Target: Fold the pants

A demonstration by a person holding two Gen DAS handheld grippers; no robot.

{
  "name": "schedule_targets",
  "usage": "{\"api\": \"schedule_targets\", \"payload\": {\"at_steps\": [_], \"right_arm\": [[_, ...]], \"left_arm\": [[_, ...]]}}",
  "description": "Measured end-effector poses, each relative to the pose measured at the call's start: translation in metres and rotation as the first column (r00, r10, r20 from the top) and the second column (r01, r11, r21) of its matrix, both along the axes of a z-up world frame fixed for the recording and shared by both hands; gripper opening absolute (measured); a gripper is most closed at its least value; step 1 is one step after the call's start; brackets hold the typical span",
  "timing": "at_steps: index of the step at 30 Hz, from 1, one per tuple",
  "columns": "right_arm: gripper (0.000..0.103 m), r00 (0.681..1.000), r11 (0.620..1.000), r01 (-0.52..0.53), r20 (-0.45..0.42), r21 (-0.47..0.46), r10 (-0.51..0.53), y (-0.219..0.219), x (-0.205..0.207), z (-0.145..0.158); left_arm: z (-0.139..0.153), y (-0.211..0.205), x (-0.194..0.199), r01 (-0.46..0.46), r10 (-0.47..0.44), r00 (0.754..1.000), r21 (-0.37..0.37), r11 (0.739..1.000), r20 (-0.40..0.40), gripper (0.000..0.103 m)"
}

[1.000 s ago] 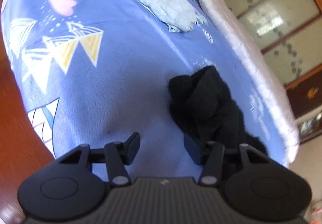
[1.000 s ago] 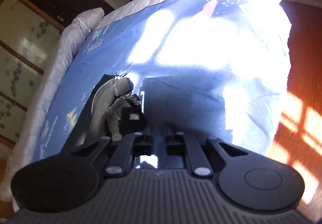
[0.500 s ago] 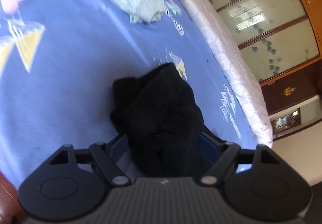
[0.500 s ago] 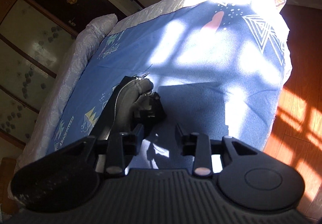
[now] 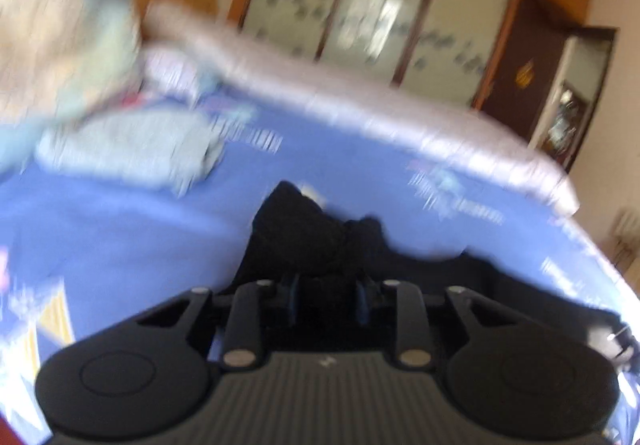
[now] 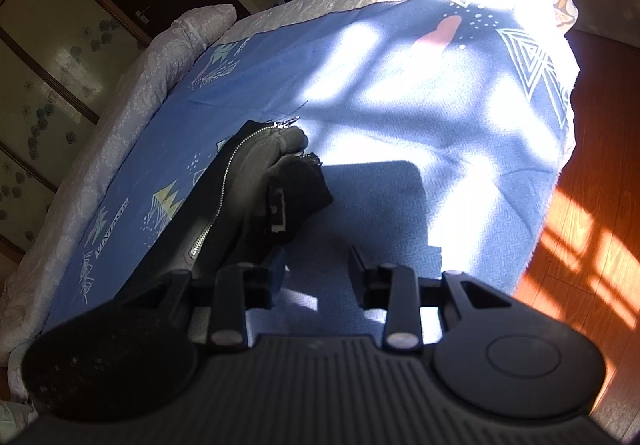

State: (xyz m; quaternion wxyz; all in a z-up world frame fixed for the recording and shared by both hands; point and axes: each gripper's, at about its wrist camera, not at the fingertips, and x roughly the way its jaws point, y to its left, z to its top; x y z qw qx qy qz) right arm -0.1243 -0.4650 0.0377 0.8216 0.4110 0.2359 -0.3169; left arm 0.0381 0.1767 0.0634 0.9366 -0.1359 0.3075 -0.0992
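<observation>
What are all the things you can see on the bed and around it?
pants: one, black with a silver zipper, bunched on the bed sheet.
bed sheet: one, blue with triangle prints, covers the bed.
quilt: one, white, along the bed's far edge.
crumpled clothes: one blurred pile, pale blue-green, far end of the bed.
wardrobe doors: several, frosted panels in brown frames, behind the bed.
floor: reddish wood, beside the bed.
left gripper: black, closed on the pants.
right gripper: black, open over the sheet.
</observation>
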Motion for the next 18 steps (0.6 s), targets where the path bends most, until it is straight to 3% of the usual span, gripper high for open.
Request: {"api": "schedule_targets", "payload": {"at_steps": [2,3,4,6,8,14,16,18], "right_arm": [[0.038,1.0,1.0,-0.001,0.002,0.002,0.001,0.002,-0.001,-0.002],[0.038,1.0,1.0,0.0,0.007,0.005,0.0,0.0,-0.002,-0.002],[0.038,1.0,1.0,0.005,0.016,0.006,-0.005,0.001,-0.004,-0.001],[0.038,0.999,1.0,0.011,0.031,0.003,-0.011,-0.003,-0.007,0.001],[0.041,0.999,1.0,0.023,0.049,0.003,-0.023,-0.008,-0.01,0.003],[0.043,0.991,0.999,0.042,0.126,0.01,-0.043,-0.041,0.003,0.015],[0.052,0.992,0.999,0.031,0.124,0.045,-0.036,-0.061,0.018,0.009],[0.054,0.992,0.995,0.027,0.122,0.095,-0.038,-0.078,0.033,-0.001]], "left_arm": [[-0.031,0.017,0.016,-0.082,0.059,0.976,-0.104,0.991,-0.209,0.026],[-0.041,0.028,0.017,-0.133,0.081,0.961,-0.184,0.974,-0.266,0.026],[-0.044,0.038,0.014,-0.165,0.089,0.957,-0.265,0.95,-0.276,0.026],[-0.038,0.046,0.006,-0.201,0.121,0.962,-0.332,0.922,-0.244,0.029],[-0.026,0.048,0.001,-0.239,0.175,0.96,-0.319,0.917,-0.217,0.037],[0.01,0.056,-0.011,-0.335,0.308,0.942,-0.322,0.885,-0.132,0.037],[0.021,0.059,-0.004,-0.329,0.306,0.944,-0.342,0.88,-0.123,0.038],[0.022,0.053,-0.001,-0.3,0.272,0.954,-0.346,0.889,-0.128,0.04]]}}
